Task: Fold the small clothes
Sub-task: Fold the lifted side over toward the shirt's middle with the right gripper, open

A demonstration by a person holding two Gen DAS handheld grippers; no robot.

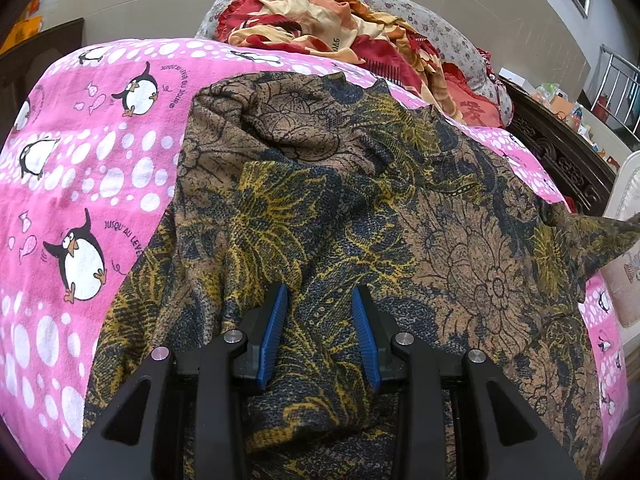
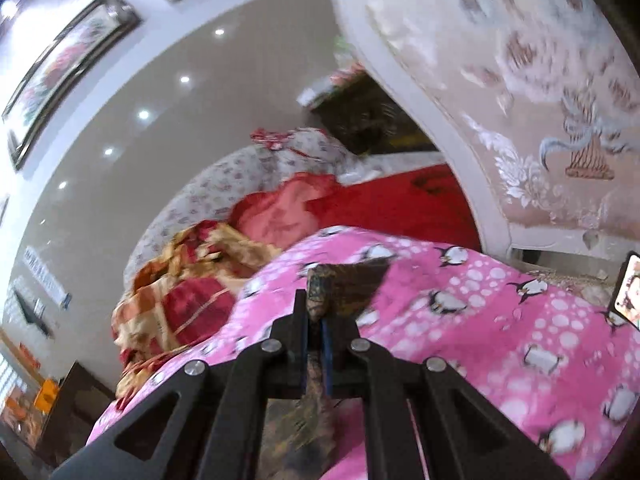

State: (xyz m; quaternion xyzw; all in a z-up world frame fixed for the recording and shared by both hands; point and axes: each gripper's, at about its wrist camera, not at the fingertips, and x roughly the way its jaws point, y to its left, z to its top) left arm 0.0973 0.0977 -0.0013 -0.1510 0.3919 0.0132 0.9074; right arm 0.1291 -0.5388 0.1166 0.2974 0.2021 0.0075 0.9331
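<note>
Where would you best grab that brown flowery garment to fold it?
By a free edge. The right gripper already pinches one, and the left gripper holds a bunched ridge. The flowery garment lies limp on the pink penguin blanket, so come from above.

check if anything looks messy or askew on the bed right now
The brown floral garment lies rumpled and skewed on the pink penguin blanket, one corner lifted off to the right. A red and cream cloth sits heaped behind it.
</note>
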